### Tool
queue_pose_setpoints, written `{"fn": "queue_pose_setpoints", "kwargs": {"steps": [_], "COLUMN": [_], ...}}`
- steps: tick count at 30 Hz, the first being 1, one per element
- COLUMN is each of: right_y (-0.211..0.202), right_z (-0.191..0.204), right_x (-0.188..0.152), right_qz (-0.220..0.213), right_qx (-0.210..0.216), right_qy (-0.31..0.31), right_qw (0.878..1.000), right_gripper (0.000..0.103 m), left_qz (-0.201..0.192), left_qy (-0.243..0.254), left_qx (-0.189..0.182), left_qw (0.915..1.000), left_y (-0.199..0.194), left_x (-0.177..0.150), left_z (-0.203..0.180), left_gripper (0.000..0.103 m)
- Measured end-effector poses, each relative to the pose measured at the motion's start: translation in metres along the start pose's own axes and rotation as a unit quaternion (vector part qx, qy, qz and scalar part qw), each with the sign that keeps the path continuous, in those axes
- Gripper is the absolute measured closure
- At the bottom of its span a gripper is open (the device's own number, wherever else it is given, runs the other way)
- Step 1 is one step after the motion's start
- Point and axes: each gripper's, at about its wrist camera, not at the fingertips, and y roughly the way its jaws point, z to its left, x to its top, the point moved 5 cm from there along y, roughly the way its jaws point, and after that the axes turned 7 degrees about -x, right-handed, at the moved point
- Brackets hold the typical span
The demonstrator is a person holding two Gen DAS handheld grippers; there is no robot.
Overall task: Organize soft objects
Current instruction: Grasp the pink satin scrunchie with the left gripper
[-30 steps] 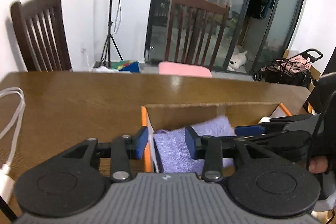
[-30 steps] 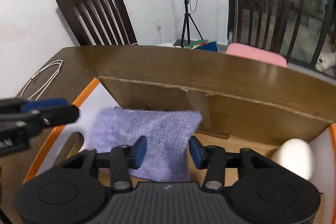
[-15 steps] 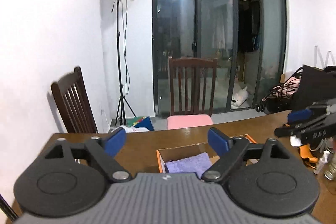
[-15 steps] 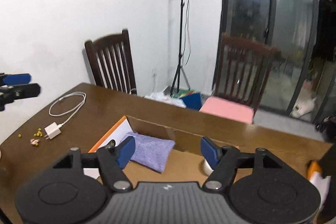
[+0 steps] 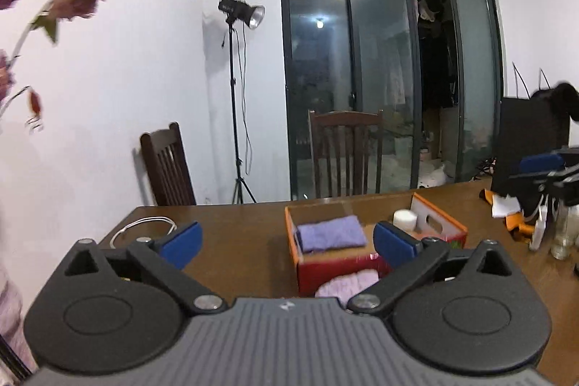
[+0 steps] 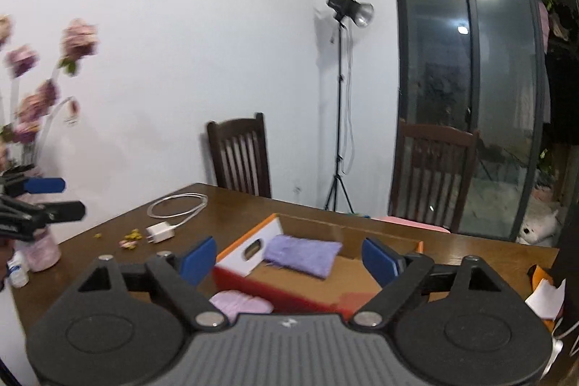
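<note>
A folded purple cloth (image 5: 330, 234) lies inside the open cardboard box (image 5: 376, 259) with orange rim and red front on the wooden table; it also shows in the right wrist view (image 6: 303, 253), in the box (image 6: 246, 254). A pink knitted soft item (image 5: 348, 281) lies on the table in front of the box, also in the right wrist view (image 6: 241, 302). A white round object (image 5: 404, 218) sits in the box's right part. My left gripper (image 5: 287, 243) is open and empty, held back and above the box. My right gripper (image 6: 288, 259) is open and empty, likewise.
A white charger and cable (image 6: 170, 223) and small crumbs (image 6: 130, 237) lie at the table's left. A vase of pink flowers (image 6: 36, 241) and small bottles stand at left. Bottles and orange-white items (image 5: 521, 223) sit at right. Chairs (image 5: 345, 154) stand behind the table.
Both grippers have pulled up and back from the box and opened wide. The purple cloth stays in the box, released.
</note>
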Motion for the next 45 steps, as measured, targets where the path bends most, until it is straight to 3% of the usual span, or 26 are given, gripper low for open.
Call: {"fn": "queue_pose_setpoints", "kwargs": {"steps": [3, 5, 12, 17, 21, 23, 27, 31, 33, 34, 36, 38, 40, 41, 43, 45], "right_y": [-0.026, -0.037, -0.064, -0.067, -0.056, -0.053, -0.043, -0.015, 0.010, 0.024, 0.049, 0.076, 0.102, 0.114, 0.138, 0.153], "right_z": [0.018, 0.025, 0.042, 0.042, 0.037, 0.032, 0.030, 0.037, 0.046, 0.049, 0.051, 0.051, 0.053, 0.053, 0.054, 0.054], "right_x": [-0.023, -0.034, -0.088, -0.133, -0.156, -0.160, -0.160, -0.155, -0.149, -0.146, -0.139, -0.130, -0.124, -0.123, -0.125, -0.131], "right_qz": [-0.023, -0.015, -0.010, 0.027, 0.064, 0.070, 0.068, 0.082, 0.094, 0.096, 0.101, 0.104, 0.111, 0.113, 0.125, 0.142], "right_qx": [0.013, -0.004, -0.037, -0.040, -0.058, -0.076, -0.051, -0.023, 0.005, 0.012, 0.015, 0.020, 0.027, 0.029, 0.021, 0.012], "right_qy": [-0.027, -0.043, -0.041, 0.017, 0.023, 0.026, 0.059, 0.067, 0.051, 0.047, 0.048, 0.061, 0.071, 0.073, 0.068, 0.063], "right_qw": [0.999, 0.999, 0.998, 0.999, 0.996, 0.994, 0.995, 0.994, 0.994, 0.994, 0.994, 0.993, 0.991, 0.990, 0.990, 0.988], "right_gripper": [0.011, 0.011, 0.009, 0.009, 0.009, 0.009, 0.012, 0.024, 0.044, 0.056, 0.062, 0.066, 0.067, 0.068, 0.073, 0.079], "left_qz": [0.003, 0.005, 0.015, 0.060, 0.109, 0.102, 0.100, 0.091, 0.076, 0.070, 0.070, 0.097, 0.111, 0.117, 0.146, 0.141], "left_qy": [0.045, 0.060, -0.009, -0.080, -0.067, -0.056, -0.086, -0.124, -0.133, -0.136, -0.149, -0.166, -0.197, -0.222, -0.255, -0.257], "left_qx": [-0.007, -0.001, -0.015, -0.066, -0.110, -0.113, -0.113, -0.110, -0.105, -0.104, -0.110, -0.108, -0.135, -0.154, -0.162, -0.170], "left_qw": [0.9990, 0.9982, 0.9997, 0.9928, 0.9857, 0.9868, 0.9848, 0.9821, 0.9826, 0.9828, 0.9803, 0.9754, 0.9648, 0.9556, 0.9421, 0.9409], "left_y": [-0.011, -0.022, -0.046, -0.040, -0.020, -0.013, 0.007, 0.042, 0.066, 0.078, 0.107, 0.134, 0.153, 0.162, 0.170, 0.163], "left_x": [-0.022, -0.031, -0.073, -0.115, -0.141, -0.144, -0.140, -0.125, -0.114, -0.110, -0.107, -0.109, -0.117, -0.124, -0.139, -0.142], "left_z": [-0.012, -0.014, -0.018, -0.029, -0.058, -0.066, -0.057, -0.030, -0.016, -0.011, 0.000, 0.011, 0.020, 0.025, 0.031, 0.032], "left_gripper": [0.000, 0.000, 0.000, 0.000, 0.000, 0.000, 0.000, 0.000, 0.001, 0.004, 0.016, 0.043, 0.047, 0.050, 0.060, 0.068]}}
